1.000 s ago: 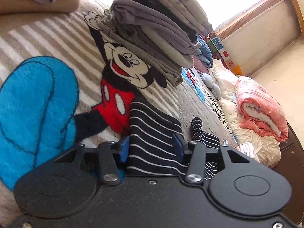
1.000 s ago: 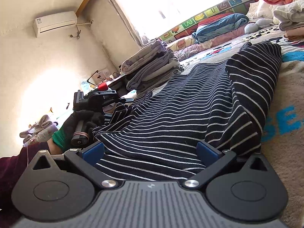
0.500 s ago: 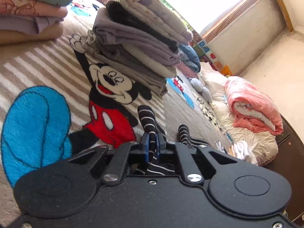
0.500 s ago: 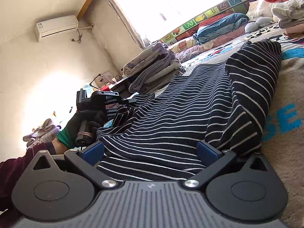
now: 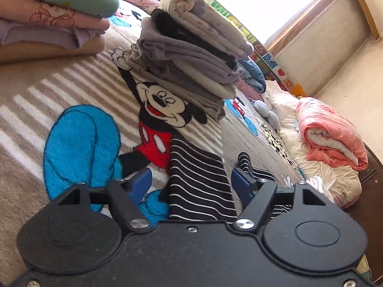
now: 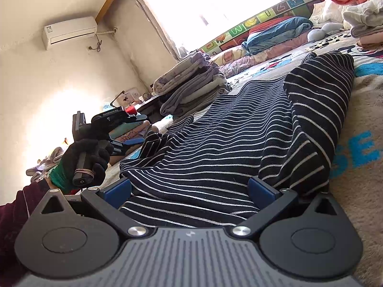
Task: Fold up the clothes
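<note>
I see the striped garment (image 6: 227,148) spread on the cartoon blanket (image 5: 71,100) on the bed, its near edge lying between the spread fingers of my right gripper (image 6: 189,189). My left gripper (image 5: 191,179) stands apart over one end of it. A stack of folded clothes (image 5: 191,64) sits beyond. Half a second ago the left was pinched on the cloth; now it has let go.

My black claws carried blue pads (image 5: 141,183) over a black garment (image 6: 215,157) with thin white stripes. The beige blanket (image 5: 71,81) showed white bands and a red-shorted cartoon mouse (image 5: 159,119); nearby lay grey folded clothes (image 5: 191,62) and a pink quilt (image 5: 332,136).
</note>
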Available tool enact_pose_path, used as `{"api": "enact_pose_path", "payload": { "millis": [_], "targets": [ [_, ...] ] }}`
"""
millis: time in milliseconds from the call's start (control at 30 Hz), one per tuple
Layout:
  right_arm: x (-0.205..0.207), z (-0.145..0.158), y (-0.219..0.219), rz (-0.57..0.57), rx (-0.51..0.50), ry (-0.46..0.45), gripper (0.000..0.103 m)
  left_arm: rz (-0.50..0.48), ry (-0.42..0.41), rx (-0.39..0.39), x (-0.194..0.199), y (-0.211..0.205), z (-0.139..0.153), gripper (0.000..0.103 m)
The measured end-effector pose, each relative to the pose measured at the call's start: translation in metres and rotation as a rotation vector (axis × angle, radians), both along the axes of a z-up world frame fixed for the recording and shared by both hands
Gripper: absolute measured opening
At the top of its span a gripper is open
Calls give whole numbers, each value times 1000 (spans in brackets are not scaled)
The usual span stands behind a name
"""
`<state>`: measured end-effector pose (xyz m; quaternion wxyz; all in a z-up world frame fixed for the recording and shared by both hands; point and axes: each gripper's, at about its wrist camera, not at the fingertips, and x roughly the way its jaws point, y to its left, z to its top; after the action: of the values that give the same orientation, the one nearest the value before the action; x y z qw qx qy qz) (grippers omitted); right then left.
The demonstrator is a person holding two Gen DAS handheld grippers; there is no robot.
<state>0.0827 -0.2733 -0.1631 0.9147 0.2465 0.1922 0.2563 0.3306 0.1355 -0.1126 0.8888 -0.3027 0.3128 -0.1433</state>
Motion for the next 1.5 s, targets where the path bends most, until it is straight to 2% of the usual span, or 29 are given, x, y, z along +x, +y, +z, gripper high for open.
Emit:
{"api": "enact_pose_path", "payload": {
  "millis": [167, 367, 433, 467, 500, 567, 667, 767, 967, 1067, 1133, 1233, 1333, 1400, 1500],
  "targets": [
    [0, -1, -1, 0, 4, -3, 103, -17, 48, 8, 24, -4, -18, 72],
    [-1, -2, -3, 3, 11, -8, 103, -103, 29, 52, 49, -20, -18, 72],
    [-1, -3, -3, 3, 12, -8, 103, -139, 29, 49, 57, -24, -18, 58],
    [-1, -3, -3, 4, 13, -9, 103, -147, 41, 50, 60, -25, -20, 31],
    [-1, -3, -3, 4, 15, -10, 103, -154, 52, 52, 62, -26, -23, 17],
    [0, -3, -4, 5, 18, -11, 103, -170, 55, 46, 63, -28, -26, 7],
    [0, -3, -5, 8, 24, -12, 103, -170, 17, 29, 56, -24, -17, 5],
    [0, -3, -5, 8, 28, -13, 103, -122, -57, 39, 40, -16, 7, 4],
    [0, -4, -5, 9, 31, -15, 103, 18, -236, 56, -11, 3, 56, 4],
    [-1, -4, -5, 9, 33, -16, 103, 83, -309, 73, -39, 12, 73, 4],
    [-1, -4, -5, 9, 33, -16, 103, 130, -350, 116, -56, 18, 84, 4],
    [-1, -4, -5, 9, 34, -16, 103, 195, -394, 123, -77, 30, 91, 4],
    [-1, -4, -5, 8, 34, -17, 103, 260, -406, 115, -95, 44, 89, 4],
    [-1, -4, -5, 8, 34, -17, 103, 272, -386, 101, -100, 54, 79, 4],
    [-1, -4, -5, 7, 31, -15, 103, 294, -341, 120, -97, 65, 63, 4]
  ]
}}
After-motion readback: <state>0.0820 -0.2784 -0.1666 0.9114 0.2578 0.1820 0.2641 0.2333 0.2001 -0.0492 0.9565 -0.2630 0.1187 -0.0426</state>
